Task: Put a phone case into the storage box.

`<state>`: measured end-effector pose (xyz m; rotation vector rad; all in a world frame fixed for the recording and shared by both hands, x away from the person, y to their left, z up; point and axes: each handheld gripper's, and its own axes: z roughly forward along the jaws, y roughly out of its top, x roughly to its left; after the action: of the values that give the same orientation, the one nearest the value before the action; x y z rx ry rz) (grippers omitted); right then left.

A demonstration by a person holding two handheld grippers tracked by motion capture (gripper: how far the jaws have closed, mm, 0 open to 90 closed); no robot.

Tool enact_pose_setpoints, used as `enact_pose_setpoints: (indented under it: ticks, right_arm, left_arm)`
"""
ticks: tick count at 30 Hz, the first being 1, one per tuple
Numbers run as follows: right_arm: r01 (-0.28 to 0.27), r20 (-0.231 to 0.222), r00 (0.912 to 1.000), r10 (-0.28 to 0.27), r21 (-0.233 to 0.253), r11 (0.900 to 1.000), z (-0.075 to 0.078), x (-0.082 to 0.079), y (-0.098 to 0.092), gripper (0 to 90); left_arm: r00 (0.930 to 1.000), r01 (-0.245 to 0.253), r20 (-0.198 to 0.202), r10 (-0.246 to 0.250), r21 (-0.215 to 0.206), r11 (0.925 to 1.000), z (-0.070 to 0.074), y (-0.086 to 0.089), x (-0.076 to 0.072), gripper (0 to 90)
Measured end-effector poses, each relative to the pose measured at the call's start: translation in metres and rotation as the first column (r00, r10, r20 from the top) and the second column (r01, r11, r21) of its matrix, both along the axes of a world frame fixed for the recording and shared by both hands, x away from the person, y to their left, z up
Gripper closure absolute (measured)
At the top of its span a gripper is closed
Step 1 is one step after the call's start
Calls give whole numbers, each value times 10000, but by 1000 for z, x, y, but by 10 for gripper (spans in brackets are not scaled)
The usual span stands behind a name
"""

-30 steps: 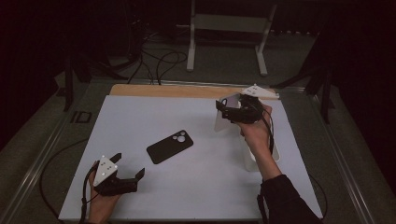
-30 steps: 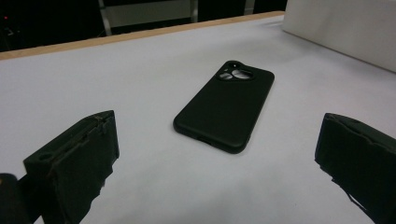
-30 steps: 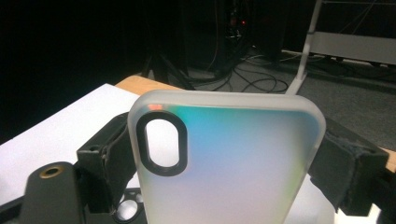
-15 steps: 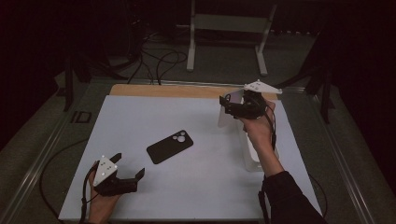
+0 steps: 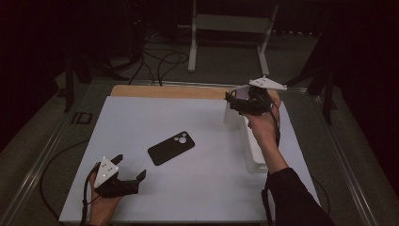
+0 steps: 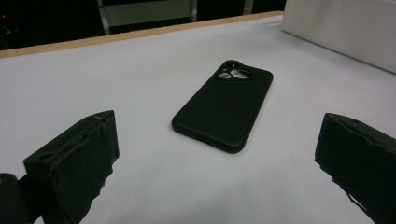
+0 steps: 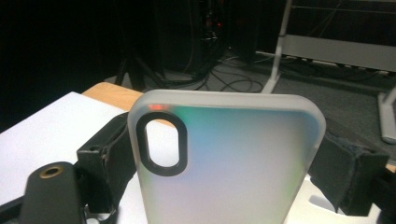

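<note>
The right gripper (image 5: pixel 237 104) clamps a frosted translucent phone case (image 7: pixel 224 163) between its jaws, holding it upright above the far end of the white box (image 5: pixel 254 150). Left of that box, a black phone case (image 5: pixel 171 148) lies flat mid-table. Nearer the person, the left gripper (image 5: pixel 129 169) rests with jaws spread, holding nothing.

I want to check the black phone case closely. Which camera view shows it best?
The left gripper view: the black phone case lies large and whole on the table between the open jaws, its camera cutout plain. The high view shows it small, apart from the left gripper.
</note>
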<state>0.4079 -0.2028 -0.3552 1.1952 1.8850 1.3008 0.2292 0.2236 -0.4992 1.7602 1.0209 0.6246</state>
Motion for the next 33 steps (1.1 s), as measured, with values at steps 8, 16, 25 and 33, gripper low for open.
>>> enact_pose_setpoints:
  ticks: [8, 16, 25, 33]
  right_arm:
    - [253, -168, 9995, -255, -138, 9996, -2, 8, -4, 164]
    - [401, -164, 9990, -404, -194, 9990, -1, 16, -11, 165]
    - [734, -178, 9971, -736, -98, 9973, 0, 20, -18, 165]
    - [960, -234, 9950, -966, -241, 9951, -1, 27, -25, 165]
  left_arm:
    - [10000, -19, 1, 19, 67, 10000, 0, 0, 0, 3]
    - [10000, -40, 33, 40, 71, 10000, 0, 0, 0, 3]
    - [10000, -49, 44, 48, 68, 10000, 0, 0, 0, 3]
    - [10000, -64, 42, 64, 80, 9999, 0, 0, 0, 3]
